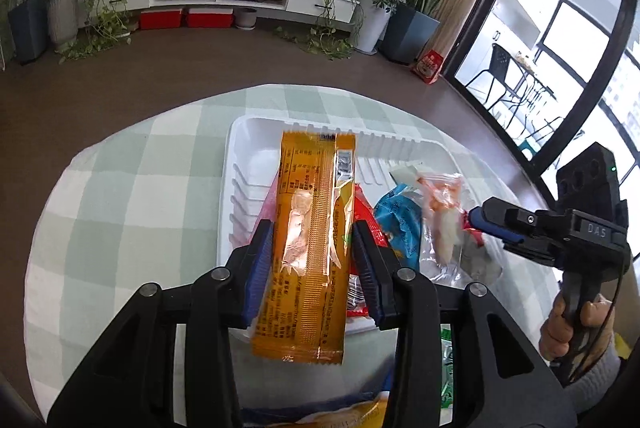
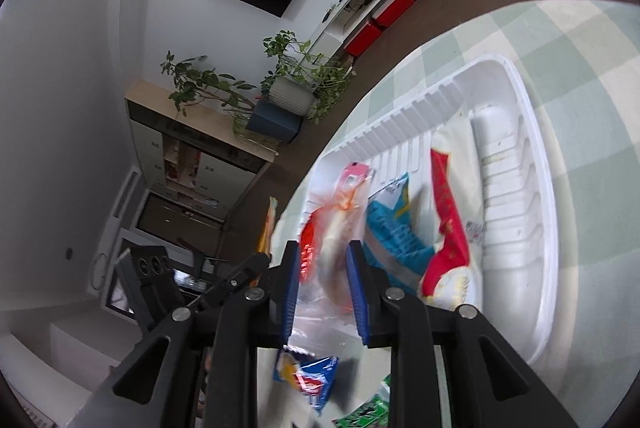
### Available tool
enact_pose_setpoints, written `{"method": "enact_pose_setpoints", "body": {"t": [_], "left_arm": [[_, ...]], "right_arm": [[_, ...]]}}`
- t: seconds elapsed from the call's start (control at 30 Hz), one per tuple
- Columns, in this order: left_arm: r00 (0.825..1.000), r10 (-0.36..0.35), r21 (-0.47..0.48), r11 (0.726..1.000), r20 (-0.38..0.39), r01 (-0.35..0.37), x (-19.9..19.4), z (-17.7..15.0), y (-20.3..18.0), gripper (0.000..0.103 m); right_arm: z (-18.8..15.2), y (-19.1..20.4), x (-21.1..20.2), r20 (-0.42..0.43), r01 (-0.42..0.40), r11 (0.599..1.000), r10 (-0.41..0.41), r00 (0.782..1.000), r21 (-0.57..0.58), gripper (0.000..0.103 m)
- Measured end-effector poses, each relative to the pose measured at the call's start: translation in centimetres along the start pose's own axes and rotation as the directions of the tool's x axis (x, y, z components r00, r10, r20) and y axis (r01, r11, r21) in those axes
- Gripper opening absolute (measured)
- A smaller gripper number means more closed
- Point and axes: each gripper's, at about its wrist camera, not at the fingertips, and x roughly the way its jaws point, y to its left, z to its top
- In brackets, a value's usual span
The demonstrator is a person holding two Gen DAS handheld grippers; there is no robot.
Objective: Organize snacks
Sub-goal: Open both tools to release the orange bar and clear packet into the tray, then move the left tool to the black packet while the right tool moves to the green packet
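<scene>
Left gripper (image 1: 313, 248) clamped on a long orange snack packet (image 1: 310, 240), blue pads (image 1: 260, 260) pressing both long edges about mid-length, jaws only as wide as the packet. Packet runs lengthwise along the fingers, far end over the white ribbed tray (image 1: 240, 164), near end hanging past the tray's front rim toward the camera; it looks lifted off the contents, not lying flat. Right gripper (image 2: 323, 268) closed narrow on a clear plastic snack bag (image 2: 336, 228) with orange and red print and a pale item inside; in the left wrist view the same bag (image 1: 440, 212) sits at the blue fingertip of the right gripper (image 1: 480, 218), at the tray's right side. The bag is blurred in the right wrist view, so cannot tell whether it rests on the tray or hangs free. In the tray beside it: a blue packet (image 2: 394, 236) and a red packet (image 2: 448, 228), both leaning against each other; far end of the tray is bare. Tray sits on a green-and-white checked tablecloth (image 1: 132, 188). Near the tray's front edge, outside it, a blue-and-yellow packet (image 2: 308, 376) and a green packet (image 2: 372, 408) lie on the cloth.
</scene>
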Motion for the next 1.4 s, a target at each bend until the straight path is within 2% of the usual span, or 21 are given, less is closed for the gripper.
{"method": "enact_pose_setpoints", "body": {"t": [0.1,0.17,0.3,0.57,0.73,0.83,1.07,1.17,1.4], "left_arm": [[0.999,0.049,0.039,0.998,0.005,-0.05,0.9,0.0,-0.5,0.042],[0.998,0.066,0.041,0.997,0.012,-0.067,1.3,0.0,-0.6,0.049],[0.997,0.073,0.034,0.997,0.027,-0.074,1.1,-0.1,-0.6,0.05],[0.997,0.05,-0.009,0.999,0.051,-0.05,-3.6,-3.6,-1.0,0.051],[0.999,0.033,0.022,0.999,0.031,-0.034,-6.7,-7.2,-1.9,0.051],[1.0,0.026,0.067,0.997,0.01,-0.027,-8.7,-10.1,-3.0,0.051],[0.998,-0.002,0.15,0.989,-0.057,0.01,-11.7,-16.2,-5.7,0.052],[0.997,-0.001,0.183,0.983,-0.075,0.014,-12.7,-18.1,-6.6,0.052],[0.995,-0.006,0.173,0.985,-0.096,0.023,-13.7,-20.6,-7.0,0.052]], "right_arm": [[0.1,0.6,-0.2,0.016,0.036,0.997,-0.035,0.999,-0.061,0.031],[0.0,1.1,-0.5,0.03,0.05,0.994,-0.047,0.998,-0.095,0.041],[-0.2,2.5,-1.3,0.049,0.058,0.986,-0.051,0.997,-0.158,0.045],[-1.8,4.9,-2.8,0.027,0.041,0.969,-0.035,0.999,-0.242,0.06],[-5.0,5.8,-4.2,-0.026,0.033,0.958,-0.042,0.999,-0.284,0.063],[-7.4,5.9,-5.0,-0.04,0.068,0.94,-0.086,0.995,-0.334,0.07],[-12.2,6.6,-4.6,-0.065,0.191,0.852,-0.254,0.965,-0.488,0.071],[-13.6,6.0,-4.6,-0.094,0.188,0.863,-0.26,0.961,-0.469,0.071],[-15.8,4.0,-3.9,-0.157,0.209,0.909,-0.28,0.947,-0.359,0.075]]}}
